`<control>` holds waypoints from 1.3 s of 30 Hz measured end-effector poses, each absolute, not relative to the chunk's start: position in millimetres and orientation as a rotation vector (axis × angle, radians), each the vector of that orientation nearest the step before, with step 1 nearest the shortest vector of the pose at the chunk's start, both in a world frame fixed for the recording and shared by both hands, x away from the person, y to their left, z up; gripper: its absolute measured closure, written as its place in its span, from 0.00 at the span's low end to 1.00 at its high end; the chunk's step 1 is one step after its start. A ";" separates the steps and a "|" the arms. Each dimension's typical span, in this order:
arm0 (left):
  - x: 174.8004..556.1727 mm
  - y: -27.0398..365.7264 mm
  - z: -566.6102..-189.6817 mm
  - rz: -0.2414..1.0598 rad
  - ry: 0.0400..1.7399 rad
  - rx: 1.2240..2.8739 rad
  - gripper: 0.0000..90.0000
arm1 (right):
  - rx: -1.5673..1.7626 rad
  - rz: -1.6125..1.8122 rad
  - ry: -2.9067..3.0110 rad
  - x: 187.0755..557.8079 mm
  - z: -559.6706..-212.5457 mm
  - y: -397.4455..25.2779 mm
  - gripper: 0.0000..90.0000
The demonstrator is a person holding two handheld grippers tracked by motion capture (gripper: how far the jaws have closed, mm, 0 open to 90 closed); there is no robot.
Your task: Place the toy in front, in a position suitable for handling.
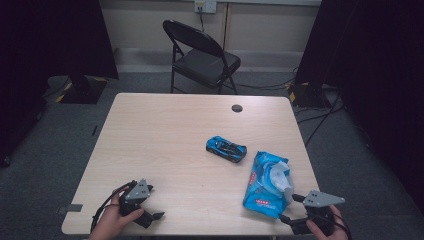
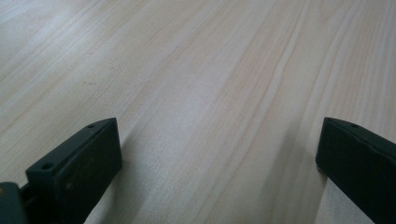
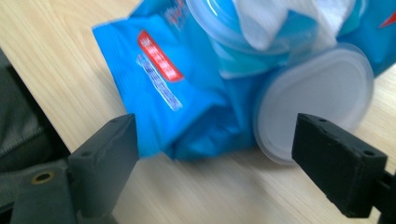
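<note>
A blue pack of wet wipes [image 1: 265, 186] lies at the table's front right. Its round white lid [image 3: 314, 95] is flipped open and a white wipe [image 3: 275, 16] sticks out. My right gripper [image 1: 289, 208] sits just in front of the pack's near end. It is open, and in the right gripper view [image 3: 215, 154] its jaws stand wide apart on either side of the pack's corner and lid without touching them. A blue toy car [image 1: 226, 148] rests near the table's middle. My left gripper [image 1: 152, 214] is open over bare wood at the front left [image 2: 219, 158].
The light wooden table [image 1: 165, 135] has a small dark round cap [image 1: 237, 108] near its far edge. A black folding chair [image 1: 202, 57] stands behind the table. Cables run over the grey floor at the right.
</note>
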State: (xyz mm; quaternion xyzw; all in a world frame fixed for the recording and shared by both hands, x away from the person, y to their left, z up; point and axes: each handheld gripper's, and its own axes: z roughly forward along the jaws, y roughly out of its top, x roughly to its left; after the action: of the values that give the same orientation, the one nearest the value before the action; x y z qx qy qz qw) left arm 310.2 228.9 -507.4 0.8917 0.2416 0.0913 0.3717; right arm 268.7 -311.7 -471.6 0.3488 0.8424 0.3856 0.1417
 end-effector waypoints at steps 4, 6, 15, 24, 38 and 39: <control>310.2 228.9 -507.3 0.235 0.620 2.287 0.00 | 1.032 1.130 2.402 268.4 -467.6 -300.2 0.16; 310.2 228.9 -507.4 0.234 0.620 2.286 0.00 | 1.042 1.149 2.393 268.2 -465.8 -296.7 0.16; 310.1 228.9 -507.4 0.235 0.621 2.286 0.00 | 1.083 1.102 2.343 274.9 -467.6 -284.3 0.17; 308.5 228.2 -507.4 0.236 0.630 2.282 0.00 | 1.132 1.056 2.297 285.1 -477.5 -284.5 0.19; 308.0 228.1 -507.4 0.237 0.634 2.281 0.00 | 1.209 1.049 2.240 300.8 -476.5 -288.7 0.32; 308.0 228.0 -507.4 0.237 0.634 2.280 0.00 | 1.206 1.048 2.241 300.6 -476.4 -288.6 0.33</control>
State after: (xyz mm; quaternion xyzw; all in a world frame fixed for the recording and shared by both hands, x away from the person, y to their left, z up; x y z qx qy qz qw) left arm 308.0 228.0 -507.4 0.8897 0.2475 0.0925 0.3722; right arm 300.6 -288.6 -476.4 0.4300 0.7988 0.3736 0.1934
